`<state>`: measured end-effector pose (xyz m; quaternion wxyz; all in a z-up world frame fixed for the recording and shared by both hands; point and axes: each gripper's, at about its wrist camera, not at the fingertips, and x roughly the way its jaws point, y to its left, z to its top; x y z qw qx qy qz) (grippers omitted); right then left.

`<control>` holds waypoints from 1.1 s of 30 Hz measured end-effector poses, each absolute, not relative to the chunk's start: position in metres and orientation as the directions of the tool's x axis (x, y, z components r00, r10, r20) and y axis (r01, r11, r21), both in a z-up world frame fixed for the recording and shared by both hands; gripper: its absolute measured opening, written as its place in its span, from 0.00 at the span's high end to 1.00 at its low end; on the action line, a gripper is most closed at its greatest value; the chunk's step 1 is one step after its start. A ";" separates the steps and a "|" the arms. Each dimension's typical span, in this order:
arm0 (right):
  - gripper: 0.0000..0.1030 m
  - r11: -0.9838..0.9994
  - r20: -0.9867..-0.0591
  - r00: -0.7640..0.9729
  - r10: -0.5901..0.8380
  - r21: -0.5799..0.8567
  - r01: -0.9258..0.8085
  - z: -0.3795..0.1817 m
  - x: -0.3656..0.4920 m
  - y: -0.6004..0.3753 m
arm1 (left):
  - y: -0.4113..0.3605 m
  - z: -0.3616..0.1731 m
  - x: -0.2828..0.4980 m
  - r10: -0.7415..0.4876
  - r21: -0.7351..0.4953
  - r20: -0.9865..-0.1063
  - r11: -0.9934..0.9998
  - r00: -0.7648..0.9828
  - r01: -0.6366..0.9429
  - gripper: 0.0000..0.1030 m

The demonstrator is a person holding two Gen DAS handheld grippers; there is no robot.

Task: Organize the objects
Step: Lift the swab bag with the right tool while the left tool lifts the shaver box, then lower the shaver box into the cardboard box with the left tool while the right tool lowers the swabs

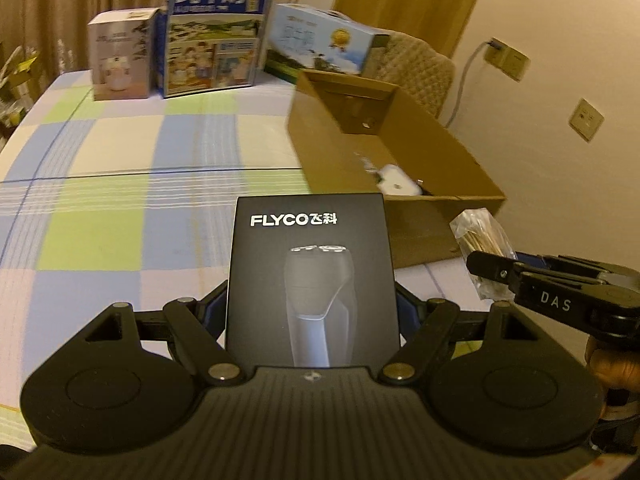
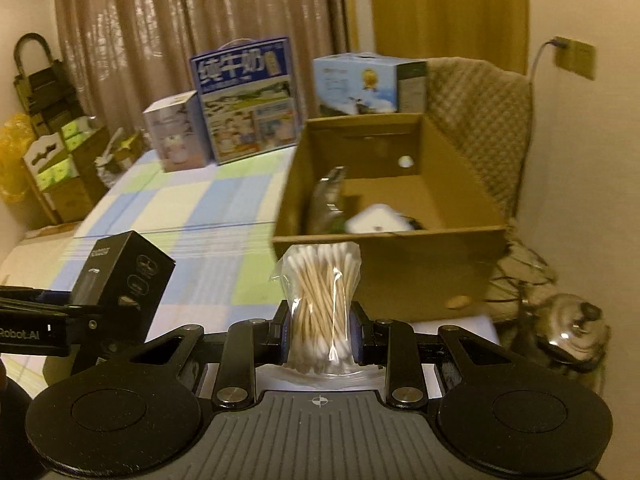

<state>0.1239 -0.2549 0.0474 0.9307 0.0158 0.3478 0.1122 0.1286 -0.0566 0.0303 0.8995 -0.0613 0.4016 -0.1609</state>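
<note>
Left hand-held gripper (image 1: 313, 312) clenched on black FLYCO shaver box (image 1: 312, 280), held upright above checkered tabletop (image 1: 120, 200). Right hand-held gripper (image 2: 319, 334) clamps bag of cotton swabs (image 2: 320, 304), also upright. Open cardboard box (image 2: 392, 256) just ahead w/ white item (image 2: 378, 218) + a blurred packet inside; milk cartons at far edge

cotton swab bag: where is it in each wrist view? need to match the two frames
Left wrist: bag of cotton swabs at right edge, clamped in the right gripper, beside the FLYCO shaver box.
Right wrist: bag of cotton swabs bottom centre, upright between the right gripper's fingers.
Shared landmark: open cardboard box, just behind the bag in both.
</note>
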 end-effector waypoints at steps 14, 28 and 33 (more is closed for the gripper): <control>0.75 0.980 -0.613 0.765 0.199 0.126 -0.154 0.060 0.106 -0.292 | -0.107 0.046 0.117 -0.366 -0.204 -0.692 0.926 0.622 0.317 0.26; 0.75 0.983 -0.608 0.772 0.184 0.126 -0.135 0.063 0.107 -0.310 | -0.135 0.055 0.122 -0.382 -0.179 -0.684 0.914 0.622 0.365 0.26; 0.75 0.984 -0.602 0.778 0.180 0.120 -0.134 0.068 0.110 -0.314 | -0.146 0.060 0.127 -0.393 -0.177 -0.677 0.908 0.623 0.380 0.26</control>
